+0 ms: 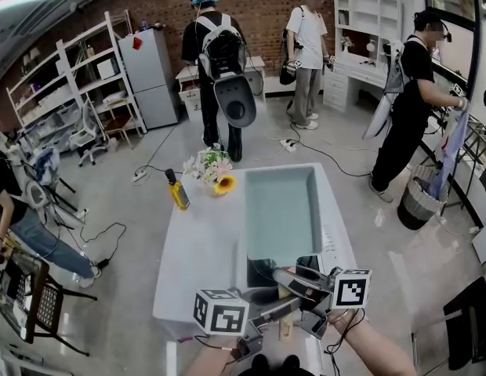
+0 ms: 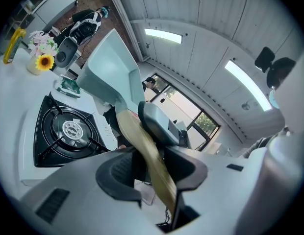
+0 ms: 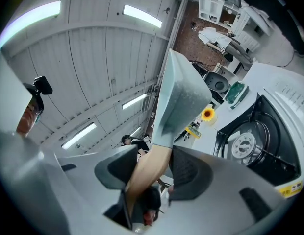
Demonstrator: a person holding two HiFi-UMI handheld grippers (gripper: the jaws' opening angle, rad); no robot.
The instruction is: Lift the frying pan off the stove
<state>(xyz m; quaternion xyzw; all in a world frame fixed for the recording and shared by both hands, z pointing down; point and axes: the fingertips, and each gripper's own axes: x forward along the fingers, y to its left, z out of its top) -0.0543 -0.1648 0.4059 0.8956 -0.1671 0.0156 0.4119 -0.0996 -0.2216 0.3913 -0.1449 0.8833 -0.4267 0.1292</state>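
The frying pan (image 1: 278, 210) is hanging clear above the stove (image 2: 68, 131), its long body reaching away from the person and its wooden handle (image 2: 148, 155) pointing back at both grippers. The right gripper (image 3: 148, 173) is clamping the handle nearer the pan and the left gripper (image 2: 153, 173) just behind it, with the fingers (image 3: 191, 173) of each partly apart around the wood. Open room is lying above the worktop (image 1: 200, 249), and the flowers (image 1: 215, 171) and yellow bottle (image 1: 178, 190) are standing well apart.
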